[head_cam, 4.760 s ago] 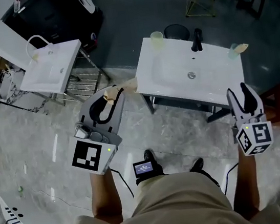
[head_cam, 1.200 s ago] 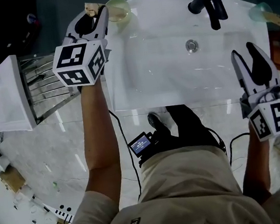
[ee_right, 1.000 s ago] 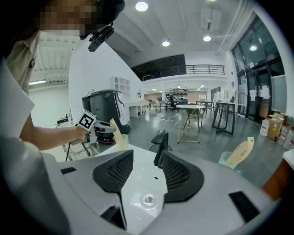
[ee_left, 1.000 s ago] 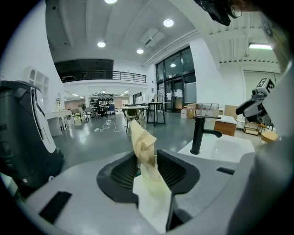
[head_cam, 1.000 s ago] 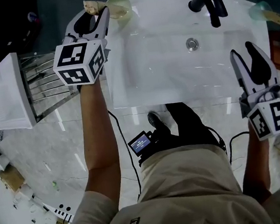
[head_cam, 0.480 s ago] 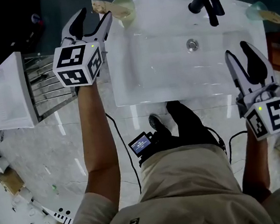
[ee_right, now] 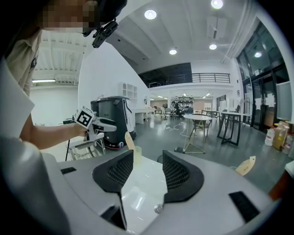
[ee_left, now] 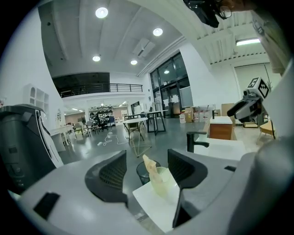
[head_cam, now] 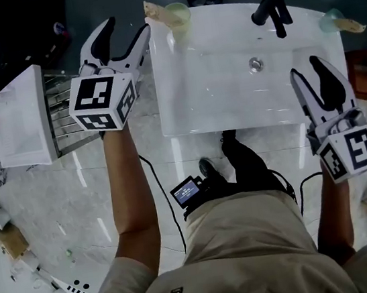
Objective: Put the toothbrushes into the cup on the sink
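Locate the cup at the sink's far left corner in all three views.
Head view: cup top centre, at the sink's far left corner.
Left gripper view: cup low centre, seen between the jaws.
Right gripper view: cup left of centre, just above the left jaw.
Shared landmark: the white sink.

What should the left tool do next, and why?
Probably draw the left tool back from the cup. Its jaws have just been opening and hold nothing; the toothbrush leans in the cup at the sink's corner, beyond the tips. The right tool is open and empty too, and I see no loose toothbrush to fetch.
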The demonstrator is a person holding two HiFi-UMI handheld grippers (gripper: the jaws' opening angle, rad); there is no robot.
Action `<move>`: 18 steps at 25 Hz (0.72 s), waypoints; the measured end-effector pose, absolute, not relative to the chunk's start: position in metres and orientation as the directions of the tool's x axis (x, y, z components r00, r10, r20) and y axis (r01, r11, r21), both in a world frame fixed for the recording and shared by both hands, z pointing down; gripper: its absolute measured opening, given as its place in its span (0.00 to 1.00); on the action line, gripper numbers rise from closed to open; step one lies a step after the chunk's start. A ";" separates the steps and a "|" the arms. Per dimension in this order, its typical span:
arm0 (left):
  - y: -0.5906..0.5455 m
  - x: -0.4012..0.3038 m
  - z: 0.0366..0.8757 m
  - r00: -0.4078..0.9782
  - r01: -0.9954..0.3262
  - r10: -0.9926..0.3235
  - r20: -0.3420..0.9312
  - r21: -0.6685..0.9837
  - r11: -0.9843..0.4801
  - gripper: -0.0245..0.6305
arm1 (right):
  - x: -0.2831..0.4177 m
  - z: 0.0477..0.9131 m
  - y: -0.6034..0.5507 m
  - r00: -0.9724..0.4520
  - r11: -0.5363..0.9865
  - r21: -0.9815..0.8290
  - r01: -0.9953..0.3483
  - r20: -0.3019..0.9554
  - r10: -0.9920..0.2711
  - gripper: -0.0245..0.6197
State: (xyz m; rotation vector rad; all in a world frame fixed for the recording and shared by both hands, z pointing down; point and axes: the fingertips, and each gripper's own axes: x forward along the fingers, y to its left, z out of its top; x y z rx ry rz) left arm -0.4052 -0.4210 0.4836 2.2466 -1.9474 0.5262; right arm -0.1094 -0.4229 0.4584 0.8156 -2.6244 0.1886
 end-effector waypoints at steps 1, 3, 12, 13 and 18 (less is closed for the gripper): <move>-0.415 -0.404 0.472 0.112 -0.977 -0.941 0.318 -0.138 -0.163 0.45 | -0.111 0.452 -0.419 -0.760 0.824 -0.008 -0.567 0.390 -0.519 0.35; -0.401 -0.402 0.448 0.117 -0.976 -0.954 0.276 -0.144 -0.161 0.44 | -0.115 0.440 -0.411 -0.767 0.827 0.003 -0.562 0.372 -0.523 0.35; -0.311 -0.381 0.338 0.144 -0.970 -0.982 0.119 -0.178 -0.164 0.05 | -0.125 0.367 -0.358 -0.797 0.838 0.062 -0.542 0.277 -0.536 0.30; -0.299 -0.377 0.327 0.147 -0.969 -0.983 0.113 -0.185 -0.166 0.05 | -0.127 0.357 -0.351 -0.803 0.841 0.069 -0.537 0.264 -0.535 0.27; -0.238 -0.357 0.283 0.159 -0.968 -0.985 0.062 -0.187 -0.168 0.04 | -0.131 0.314 -0.309 -0.837 0.861 0.100 -0.499 0.201 -0.509 0.10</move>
